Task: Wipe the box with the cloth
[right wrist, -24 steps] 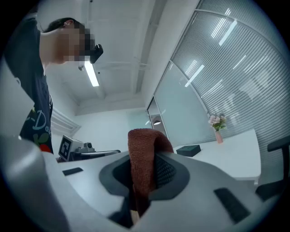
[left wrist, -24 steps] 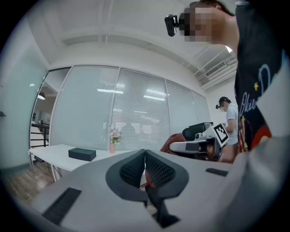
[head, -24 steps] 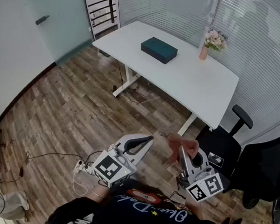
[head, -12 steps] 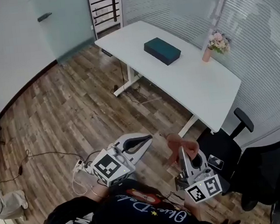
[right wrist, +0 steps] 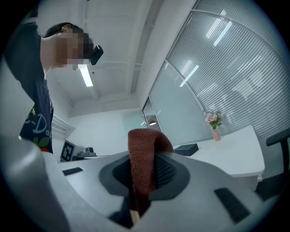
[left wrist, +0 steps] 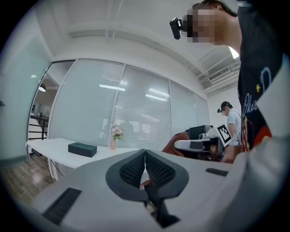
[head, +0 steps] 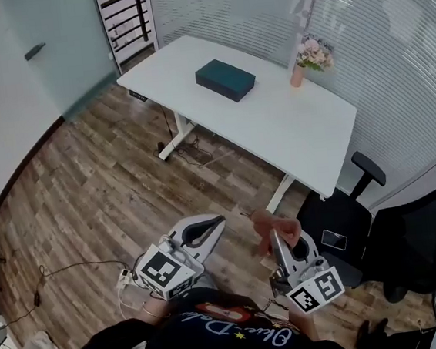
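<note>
A dark teal box (head: 225, 80) lies on the white table (head: 291, 135), far ahead of both grippers; it also shows small in the left gripper view as the box (left wrist: 82, 149) and in the right gripper view as the box (right wrist: 186, 148). My right gripper (head: 273, 231) is shut on a reddish-brown cloth (head: 276, 225), which drapes over its jaws as the cloth (right wrist: 144, 163). My left gripper (head: 217, 222) is shut with nothing between its jaws, held low over the wooden floor beside the right one.
A pink vase with flowers (head: 303, 60) stands at the table's far right. Black office chairs (head: 347, 222) stand right of the table. Cables and a power strip (head: 124, 276) lie on the wooden floor at left. Another person (left wrist: 231, 124) stands behind.
The view has shifted, so the table and box sit further left and lower in frame. Both grippers keep their pose and the cloth stays held.
</note>
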The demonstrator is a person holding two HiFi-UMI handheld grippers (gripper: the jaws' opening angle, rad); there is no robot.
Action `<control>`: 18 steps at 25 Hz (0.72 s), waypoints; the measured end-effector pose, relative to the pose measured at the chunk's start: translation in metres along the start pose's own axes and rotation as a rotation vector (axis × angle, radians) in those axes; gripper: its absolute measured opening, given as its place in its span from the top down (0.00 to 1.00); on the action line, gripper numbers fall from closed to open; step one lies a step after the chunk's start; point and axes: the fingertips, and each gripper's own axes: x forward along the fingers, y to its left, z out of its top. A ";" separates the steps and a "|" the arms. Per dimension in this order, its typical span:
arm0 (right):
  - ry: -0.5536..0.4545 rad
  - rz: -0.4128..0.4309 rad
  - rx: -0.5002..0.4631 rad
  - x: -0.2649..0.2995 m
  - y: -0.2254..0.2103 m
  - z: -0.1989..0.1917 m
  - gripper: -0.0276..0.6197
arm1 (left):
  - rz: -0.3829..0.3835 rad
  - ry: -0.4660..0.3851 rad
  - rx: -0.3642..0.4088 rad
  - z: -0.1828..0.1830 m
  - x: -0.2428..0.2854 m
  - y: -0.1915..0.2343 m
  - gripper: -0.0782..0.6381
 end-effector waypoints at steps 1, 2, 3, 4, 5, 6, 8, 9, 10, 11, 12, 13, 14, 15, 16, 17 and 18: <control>0.000 -0.008 -0.001 0.002 -0.001 0.000 0.87 | -0.006 -0.001 -0.001 0.000 0.001 0.004 0.88; 0.001 -0.016 -0.002 0.005 -0.001 0.000 0.87 | -0.014 -0.001 -0.001 0.000 0.002 0.008 0.88; 0.002 -0.024 -0.004 0.007 -0.002 0.000 0.87 | -0.022 -0.002 -0.005 0.001 0.004 0.012 0.88; 0.007 -0.033 -0.007 0.011 -0.003 0.000 0.87 | -0.030 -0.004 -0.011 0.001 0.006 0.016 0.88; 0.016 -0.044 -0.014 0.014 -0.005 -0.001 0.87 | -0.035 -0.007 -0.015 0.001 0.008 0.020 0.88; 0.029 -0.055 -0.024 0.018 -0.007 -0.003 0.87 | -0.036 -0.008 -0.017 0.002 0.009 0.026 0.88; 0.054 -0.074 -0.036 0.026 -0.010 -0.007 0.86 | -0.026 -0.009 -0.018 0.001 0.009 0.041 0.88; 0.060 -0.078 -0.036 0.031 -0.011 -0.009 0.86 | -0.018 -0.009 -0.015 0.001 0.008 0.049 0.88; 0.061 -0.079 -0.031 0.037 -0.012 -0.011 0.86 | -0.011 -0.007 -0.012 0.001 0.006 0.058 0.88; 0.062 -0.078 -0.026 0.044 -0.012 -0.012 0.86 | -0.006 -0.006 -0.011 0.000 0.005 0.066 0.88; 0.065 -0.076 -0.024 0.051 -0.012 -0.014 0.86 | -0.001 -0.004 -0.012 0.000 0.003 0.074 0.88; 0.069 -0.070 -0.024 0.060 -0.011 -0.016 0.86 | 0.005 -0.001 -0.014 -0.001 0.002 0.082 0.88; 0.074 -0.062 -0.027 0.068 -0.010 -0.018 0.86 | 0.012 0.004 -0.016 -0.003 0.000 0.090 0.88; 0.079 -0.052 -0.031 0.078 -0.008 -0.019 0.86 | 0.019 0.008 -0.019 -0.004 -0.002 0.098 0.88; 0.083 -0.043 -0.037 0.087 -0.006 -0.021 0.86 | 0.024 0.008 -0.022 -0.004 -0.003 0.106 0.88; 0.084 -0.038 -0.042 0.096 -0.004 -0.022 0.86 | 0.028 0.008 -0.025 -0.004 -0.005 0.114 0.88; 0.083 -0.037 -0.045 0.105 -0.003 -0.023 0.86 | 0.032 0.009 -0.029 -0.005 -0.007 0.122 0.88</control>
